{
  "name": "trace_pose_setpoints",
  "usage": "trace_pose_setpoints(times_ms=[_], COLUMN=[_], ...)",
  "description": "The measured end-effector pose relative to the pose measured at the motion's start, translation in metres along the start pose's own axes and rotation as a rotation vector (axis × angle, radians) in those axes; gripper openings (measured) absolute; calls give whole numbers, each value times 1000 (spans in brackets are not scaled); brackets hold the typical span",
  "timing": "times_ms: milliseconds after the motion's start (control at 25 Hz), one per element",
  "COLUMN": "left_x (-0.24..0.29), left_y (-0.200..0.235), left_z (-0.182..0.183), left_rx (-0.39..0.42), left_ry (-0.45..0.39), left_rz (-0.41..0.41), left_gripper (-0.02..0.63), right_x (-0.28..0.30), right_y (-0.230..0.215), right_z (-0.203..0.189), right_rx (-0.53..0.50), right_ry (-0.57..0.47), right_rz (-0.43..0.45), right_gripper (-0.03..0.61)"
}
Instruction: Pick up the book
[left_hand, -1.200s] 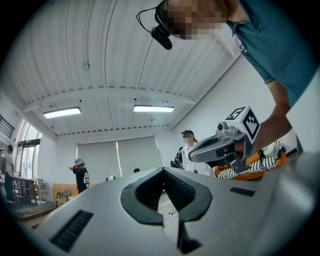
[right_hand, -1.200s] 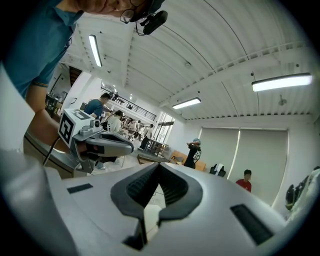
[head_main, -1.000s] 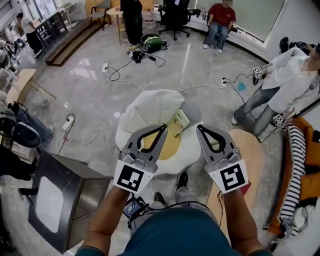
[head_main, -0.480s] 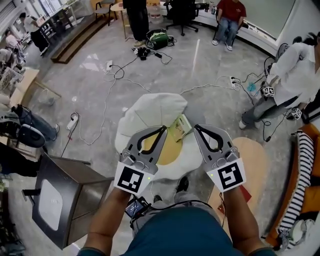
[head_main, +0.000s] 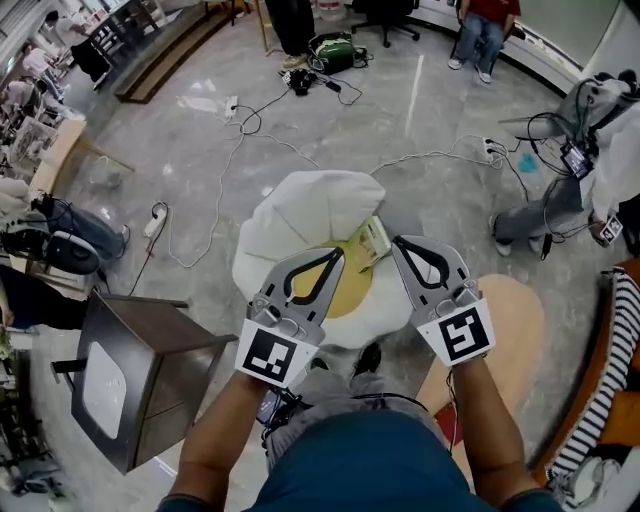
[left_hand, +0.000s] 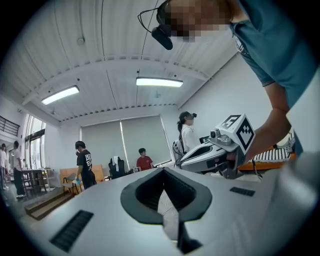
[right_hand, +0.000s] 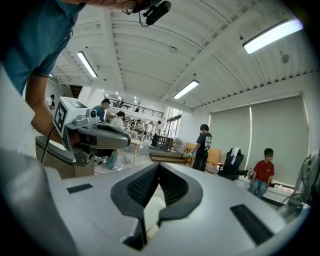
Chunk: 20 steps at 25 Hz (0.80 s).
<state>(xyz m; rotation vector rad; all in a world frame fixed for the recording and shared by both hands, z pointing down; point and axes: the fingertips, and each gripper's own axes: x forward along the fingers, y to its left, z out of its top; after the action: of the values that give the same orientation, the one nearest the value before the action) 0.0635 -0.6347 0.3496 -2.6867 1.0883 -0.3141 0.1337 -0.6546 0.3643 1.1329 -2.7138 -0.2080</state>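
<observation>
The book (head_main: 373, 238) shows between the tips of the two tools in the head view. The left tool (head_main: 334, 258) and the right tool (head_main: 399, 246) both have their jaws pressed together with nothing between them. The book lies on a white, yellow-centred cushion (head_main: 300, 215) on the grey floor (head_main: 200, 170).

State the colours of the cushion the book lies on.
White with a yellow centre; the cushion shows best in the head view, under the book.
</observation>
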Motion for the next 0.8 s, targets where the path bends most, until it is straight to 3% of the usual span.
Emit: trace_pose_setpoints(times_ms=[440,560,800], left_x=[18,21,17], left_y=[14,20,22], left_z=[-47,-68,-119], left_rx=[-49,-57,-149], left_ry=[50,71,131], left_rz=[-25,-49,-71], left_gripper=[5,3,5], right_x=[55,74,105], right_y=[-14,-19,-22], right_z=[-88,-123,-209], right_rx=[49,75,150], right_ry=[116,164,282], right_rz=[36,36,36], right_gripper=[14,14,14])
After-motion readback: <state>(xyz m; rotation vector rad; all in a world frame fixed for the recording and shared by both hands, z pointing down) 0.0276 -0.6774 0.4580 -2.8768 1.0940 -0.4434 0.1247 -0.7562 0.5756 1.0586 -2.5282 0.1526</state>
